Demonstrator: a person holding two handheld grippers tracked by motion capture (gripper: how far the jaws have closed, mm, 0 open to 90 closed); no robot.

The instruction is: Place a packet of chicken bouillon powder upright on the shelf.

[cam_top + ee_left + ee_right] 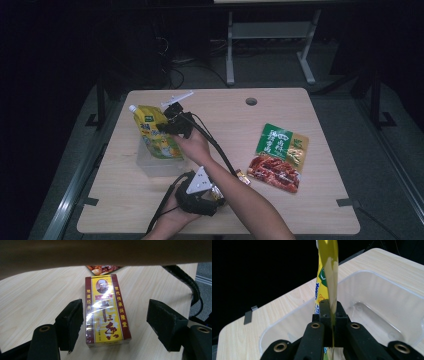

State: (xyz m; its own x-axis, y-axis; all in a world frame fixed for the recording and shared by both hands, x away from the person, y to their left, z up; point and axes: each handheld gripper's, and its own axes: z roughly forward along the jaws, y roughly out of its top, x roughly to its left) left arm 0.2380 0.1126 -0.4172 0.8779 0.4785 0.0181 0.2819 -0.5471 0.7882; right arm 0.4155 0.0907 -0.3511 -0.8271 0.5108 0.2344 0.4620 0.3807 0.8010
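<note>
A spouted pouch [156, 134] is held over a clear tub [150, 167] at the table's [320, 210] left. A flat food packet [279, 157] lies well apart on the right. A small box [106, 311] rests between them at the near edge.

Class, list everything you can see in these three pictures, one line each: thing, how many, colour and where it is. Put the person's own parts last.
Table: one, light wood, under everything.
Plastic tub: one, clear, left part of the table.
Spouted pouch: one, yellow, over the tub, pinched at its edge.
Small box: one, yellow and dark red, flat on the table between the left jaws.
Food packet: one, green and red, right part of the table.
Left gripper: one, black, jaws apart around the box.
Right gripper: one, black, shut on the pouch.
Forearms: two, crossing above the box.
</note>
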